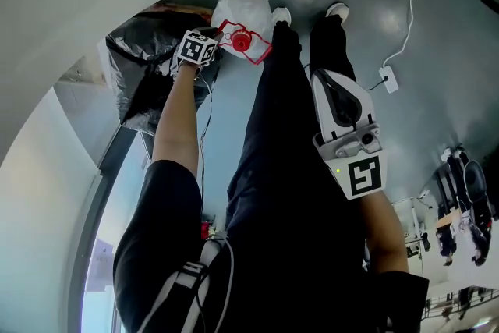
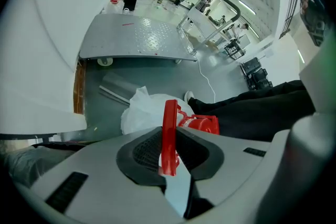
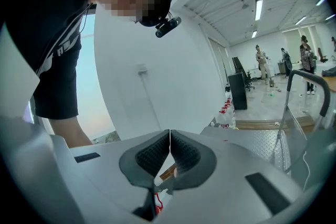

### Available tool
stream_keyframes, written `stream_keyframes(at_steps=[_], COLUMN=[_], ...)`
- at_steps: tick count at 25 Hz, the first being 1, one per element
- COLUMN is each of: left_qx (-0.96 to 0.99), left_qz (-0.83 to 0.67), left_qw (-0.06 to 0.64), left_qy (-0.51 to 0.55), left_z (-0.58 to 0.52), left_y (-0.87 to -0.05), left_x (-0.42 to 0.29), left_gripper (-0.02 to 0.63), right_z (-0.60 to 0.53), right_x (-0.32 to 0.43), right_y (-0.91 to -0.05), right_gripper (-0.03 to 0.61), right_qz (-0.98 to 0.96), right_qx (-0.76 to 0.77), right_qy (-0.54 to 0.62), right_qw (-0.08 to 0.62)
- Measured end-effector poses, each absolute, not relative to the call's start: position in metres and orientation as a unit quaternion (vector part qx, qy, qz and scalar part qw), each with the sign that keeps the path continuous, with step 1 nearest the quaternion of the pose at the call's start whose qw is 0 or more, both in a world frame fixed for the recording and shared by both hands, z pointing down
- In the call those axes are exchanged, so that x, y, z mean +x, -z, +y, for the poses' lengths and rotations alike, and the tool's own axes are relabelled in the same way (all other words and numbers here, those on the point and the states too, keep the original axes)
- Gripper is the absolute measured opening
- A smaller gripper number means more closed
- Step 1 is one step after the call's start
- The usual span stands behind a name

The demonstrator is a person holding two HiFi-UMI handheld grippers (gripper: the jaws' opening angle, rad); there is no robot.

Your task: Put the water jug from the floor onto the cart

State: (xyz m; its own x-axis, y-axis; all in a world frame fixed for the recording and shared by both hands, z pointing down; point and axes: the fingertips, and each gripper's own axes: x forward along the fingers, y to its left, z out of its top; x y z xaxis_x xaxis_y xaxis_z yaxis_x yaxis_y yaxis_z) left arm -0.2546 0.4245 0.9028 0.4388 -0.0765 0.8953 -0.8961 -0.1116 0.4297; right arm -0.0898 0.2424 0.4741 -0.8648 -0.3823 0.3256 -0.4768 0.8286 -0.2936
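**Item 1, left gripper.** You are clamping its 2 pads on the red handle of the water jug. The band is standing on edge, running up and down between the pads.

**Item 2, water jug.** It is hanging just below and ahead of that claw, down at floor level near your shoes. The red cap is facing up toward you, so its long axis is reading as roughly upright. Whether the base is clearing the floor is not showing. A black bag is lying just beside it on your left.

**Item 3, cart.** Its grey tread-plate deck is lying beyond the jug, farther along the line the left claw is pointing. It is well apart from the jug, with bare floor between them. The push bar is rising at the far right end. Judged from this, the coming move is calling for a lift up and away from your legs, toward the deck's near edge.

**Item 4, right gripper.** You are holding it clenched pad to pad on nothing, on the far side of your legs from the jug. The left hand is the nearer 1 and is carrying alone.

**Item 5, writing.** No brand or label is reading on the jug, cap or cart. Only the square markers are showing on each gripper's cube.
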Motion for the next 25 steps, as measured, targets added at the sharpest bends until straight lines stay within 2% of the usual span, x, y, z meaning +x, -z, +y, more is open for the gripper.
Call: stream_keyframes(at_steps=[15,25], left_qx=[0.650,0.674], left_qz=[-0.398,-0.399], left_qw=[0.520,0.499], left_qy=[-0.386,-0.370], left_z=[0.374,0.263], left_y=[-0.815,-0.726], left_x=[-0.265,-0.216], left_gripper=[0.084,0.091], right_z=[0.201,0.127], right_x=[-0.086,-0.017], right_y=[-0.424,-0.384], right_gripper=[0.017,0.017], right_qz=[-0.948,-0.939], right_qx=[0.254,0.273], right_qy=[-0.184,-0.208], right_qw=[0.059,0.011])
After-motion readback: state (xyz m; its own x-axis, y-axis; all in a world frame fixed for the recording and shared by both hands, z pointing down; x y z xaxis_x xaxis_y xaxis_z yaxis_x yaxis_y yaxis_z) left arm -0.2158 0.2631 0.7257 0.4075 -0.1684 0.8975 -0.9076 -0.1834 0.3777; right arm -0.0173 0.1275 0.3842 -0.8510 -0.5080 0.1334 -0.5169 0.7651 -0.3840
